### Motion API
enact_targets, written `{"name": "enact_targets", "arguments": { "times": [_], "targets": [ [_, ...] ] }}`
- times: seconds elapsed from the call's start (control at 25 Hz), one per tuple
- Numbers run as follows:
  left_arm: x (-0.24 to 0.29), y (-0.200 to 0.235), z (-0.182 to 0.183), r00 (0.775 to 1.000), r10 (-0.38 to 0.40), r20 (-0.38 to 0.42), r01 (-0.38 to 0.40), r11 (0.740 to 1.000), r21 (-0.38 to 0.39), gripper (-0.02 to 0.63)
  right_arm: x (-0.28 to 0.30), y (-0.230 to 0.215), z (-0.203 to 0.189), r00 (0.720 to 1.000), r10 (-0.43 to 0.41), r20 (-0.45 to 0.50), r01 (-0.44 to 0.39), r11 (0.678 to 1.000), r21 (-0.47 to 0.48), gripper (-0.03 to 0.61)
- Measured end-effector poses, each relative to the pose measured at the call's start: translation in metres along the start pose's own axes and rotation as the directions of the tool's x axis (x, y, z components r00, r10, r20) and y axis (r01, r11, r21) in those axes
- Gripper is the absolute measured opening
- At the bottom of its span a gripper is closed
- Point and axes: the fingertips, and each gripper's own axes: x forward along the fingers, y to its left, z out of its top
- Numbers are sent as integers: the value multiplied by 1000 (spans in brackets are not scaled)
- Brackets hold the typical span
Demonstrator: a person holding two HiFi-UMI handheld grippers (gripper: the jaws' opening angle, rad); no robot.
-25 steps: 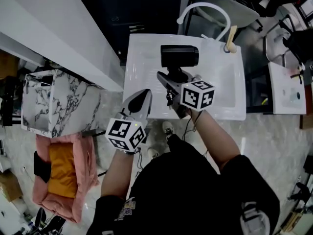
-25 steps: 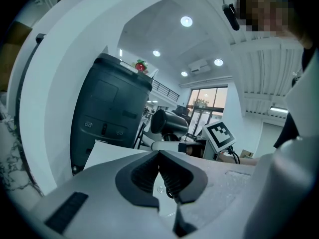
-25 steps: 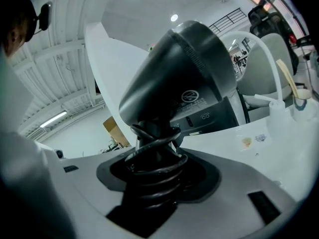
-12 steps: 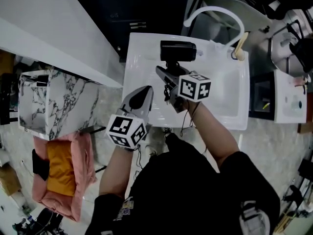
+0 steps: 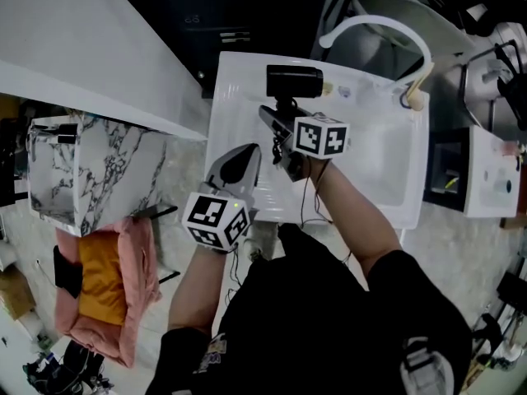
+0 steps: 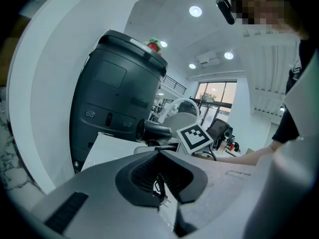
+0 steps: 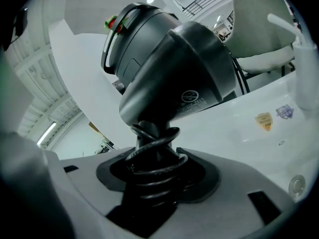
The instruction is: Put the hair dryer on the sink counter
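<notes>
The black hair dryer hangs over the back part of the white sink counter. My right gripper is shut on its handle, and the cord is wound round that handle. In the right gripper view the hair dryer fills the frame above the right gripper, barrel pointing up and to the right. My left gripper hovers at the counter's near left edge, shut and holding nothing. The left gripper view looks past the left gripper to the hair dryer and the right gripper's marker cube.
A white arched faucet rises at the back of the basin, with a wooden-handled brush beside it. A marble-patterned box and a pink cushion lie on the floor at left. A second white basin stands at right.
My right gripper has carried the hair dryer a little further toward the back of the counter. The left gripper has hardly moved.
</notes>
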Motion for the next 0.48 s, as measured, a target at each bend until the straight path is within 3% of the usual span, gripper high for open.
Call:
{"name": "enact_targets", "arguments": {
  "times": [0.48],
  "targets": [
    [16,18,-13,999,31,-38,-33,999,-37,3,61,-45,-19,995,-22,-101,34,992,119,229]
  ]
}}
